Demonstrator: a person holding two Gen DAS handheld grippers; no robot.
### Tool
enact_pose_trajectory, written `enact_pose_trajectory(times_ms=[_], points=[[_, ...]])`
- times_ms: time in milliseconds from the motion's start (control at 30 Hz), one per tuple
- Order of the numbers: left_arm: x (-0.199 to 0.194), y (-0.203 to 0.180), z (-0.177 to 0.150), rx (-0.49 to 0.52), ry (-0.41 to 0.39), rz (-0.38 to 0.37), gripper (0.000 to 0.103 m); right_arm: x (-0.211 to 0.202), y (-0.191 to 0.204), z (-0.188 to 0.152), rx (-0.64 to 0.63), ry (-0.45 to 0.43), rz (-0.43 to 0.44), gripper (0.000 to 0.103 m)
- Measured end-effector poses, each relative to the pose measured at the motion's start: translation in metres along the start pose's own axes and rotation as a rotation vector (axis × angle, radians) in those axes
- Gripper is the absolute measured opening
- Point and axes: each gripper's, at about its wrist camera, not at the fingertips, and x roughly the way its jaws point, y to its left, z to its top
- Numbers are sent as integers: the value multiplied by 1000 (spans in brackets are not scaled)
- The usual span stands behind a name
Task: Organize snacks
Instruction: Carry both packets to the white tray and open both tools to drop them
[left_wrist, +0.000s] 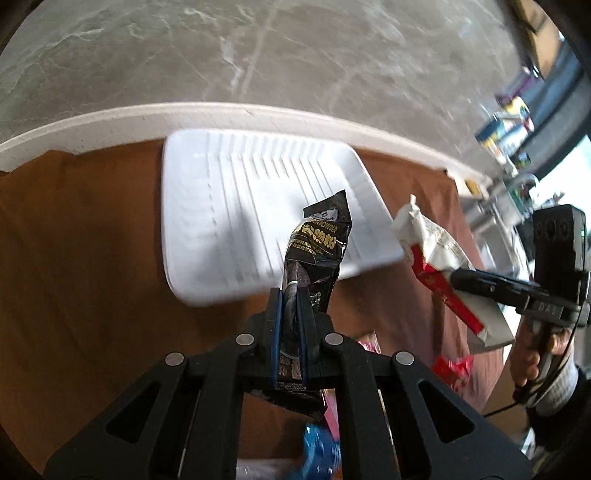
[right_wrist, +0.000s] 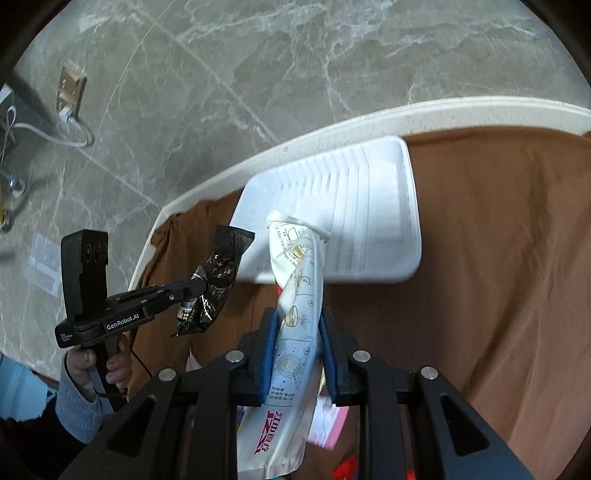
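Fingers (left_wrist: 303, 302) pinch black packet (left_wrist: 317, 240); right gripper (right_wrist: 297, 325) clamps white packet (right_wrist: 295, 332).

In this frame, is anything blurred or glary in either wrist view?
Left wrist: white tray motion-smeared, black packet sharp, bright window glare at right. Right wrist: tray slightly smeared, white packet crisp; fisheye bends the table edge.

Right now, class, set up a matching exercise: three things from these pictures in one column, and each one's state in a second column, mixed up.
Things:
1. black packet
2. white and red packet
3. white tray

States:
A. lying on the brown cloth, nothing in it
B. clamped in the left gripper
C. clamped in the right gripper

Pairs: 1-B, 2-C, 3-A
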Motion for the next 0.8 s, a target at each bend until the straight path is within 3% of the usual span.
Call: enact_pose_trajectory(times_ms=[400,500,600,700,800], points=[[48,50,63,-140,-19,23,6,51,-21,74,97,-15,-41,25],[60,57,70,-145,-16,31,6,69,-31,86,127,-8,-57,25],[71,58,73,-113,-17,93,7,85,-37,92,123,6,-92,26],[81,61,76,-101,-11,139,7,95,-38,95,103,14,-132,31],[83,64,78,-108,-27,134,8,92,-30,96,40,-11,-176,47]])
